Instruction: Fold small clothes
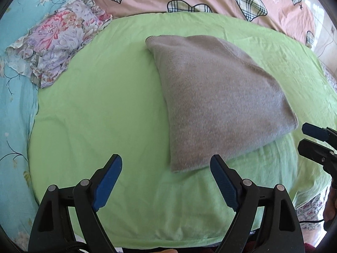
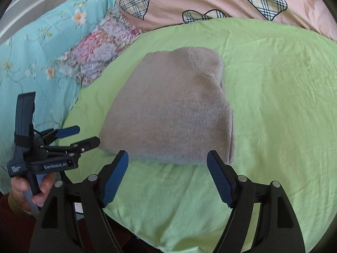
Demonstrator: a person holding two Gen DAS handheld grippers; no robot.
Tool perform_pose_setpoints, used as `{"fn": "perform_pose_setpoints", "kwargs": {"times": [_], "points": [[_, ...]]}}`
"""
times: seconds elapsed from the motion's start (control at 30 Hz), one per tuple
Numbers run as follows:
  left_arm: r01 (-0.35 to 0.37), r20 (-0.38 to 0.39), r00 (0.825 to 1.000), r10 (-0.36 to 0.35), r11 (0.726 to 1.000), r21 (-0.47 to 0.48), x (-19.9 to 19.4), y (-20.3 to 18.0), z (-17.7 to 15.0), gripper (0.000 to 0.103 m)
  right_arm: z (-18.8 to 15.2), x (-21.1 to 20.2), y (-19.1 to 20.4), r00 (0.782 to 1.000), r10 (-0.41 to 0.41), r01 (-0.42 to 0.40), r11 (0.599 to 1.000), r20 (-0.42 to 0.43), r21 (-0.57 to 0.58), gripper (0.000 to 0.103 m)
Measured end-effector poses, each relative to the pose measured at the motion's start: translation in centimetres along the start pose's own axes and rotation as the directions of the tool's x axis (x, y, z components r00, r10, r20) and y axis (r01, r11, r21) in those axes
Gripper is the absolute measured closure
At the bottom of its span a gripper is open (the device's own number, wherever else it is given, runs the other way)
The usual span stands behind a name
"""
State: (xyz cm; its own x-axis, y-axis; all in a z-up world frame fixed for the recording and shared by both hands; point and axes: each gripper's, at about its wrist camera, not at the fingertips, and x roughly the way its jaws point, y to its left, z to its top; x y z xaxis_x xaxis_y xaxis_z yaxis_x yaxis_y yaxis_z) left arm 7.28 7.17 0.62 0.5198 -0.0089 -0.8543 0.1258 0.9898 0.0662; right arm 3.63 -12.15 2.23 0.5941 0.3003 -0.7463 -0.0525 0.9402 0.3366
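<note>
On the green sheet (image 2: 273, 84), near its middle, lies the sweater (image 2: 172, 109): a grey-beige knit folded into a thick, soft-edged block, its near hem straight, its far end rounded with a curved seam showing. From the left wrist view it sits at about 1 o'clock (image 1: 221, 97); from the right wrist view, at 12 o'clock, just past the fingertips.

The left claw (image 1: 166, 166) points down over bare sheet, jaws spread wide, nothing between its blue pads; the sweater's near corner lies just beyond the right pad. The right claw (image 2: 167, 158) also tilts down with its jaws apart and empty, the sweater's hem just ahead of them and not pinched.

At 9 o'clock in the right wrist view a hand (image 2: 31, 189) grips the left claw's handle from below, fingers wrapped round it. White lettering on its body reads "GenRobot.AI"; a smaller label beside it is too small to read.

A floral cloth (image 1: 56, 42) lies at 10 o'clock, off the sheet's edge.
</note>
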Motion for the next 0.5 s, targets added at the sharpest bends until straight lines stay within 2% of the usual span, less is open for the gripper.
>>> {"fn": "perform_pose_setpoints", "kwargs": {"times": [0.27, 0.5], "points": [[-0.014, -0.029, 0.999, 0.015, 0.999, 0.032, 0.38, -0.56, -0.62, 0.016, -0.71, 0.31, -0.40, 0.999, -0.034, 0.035, 0.999, -0.041, 0.027, 0.019], [-0.017, -0.012, 1.000, 0.017, 0.999, 0.047, -0.06, -0.95, -0.25, 0.014, -0.46, 0.93, -0.04, 0.998, -0.036, 0.037, 0.999, -0.060, 0.018, 0.018]]}}
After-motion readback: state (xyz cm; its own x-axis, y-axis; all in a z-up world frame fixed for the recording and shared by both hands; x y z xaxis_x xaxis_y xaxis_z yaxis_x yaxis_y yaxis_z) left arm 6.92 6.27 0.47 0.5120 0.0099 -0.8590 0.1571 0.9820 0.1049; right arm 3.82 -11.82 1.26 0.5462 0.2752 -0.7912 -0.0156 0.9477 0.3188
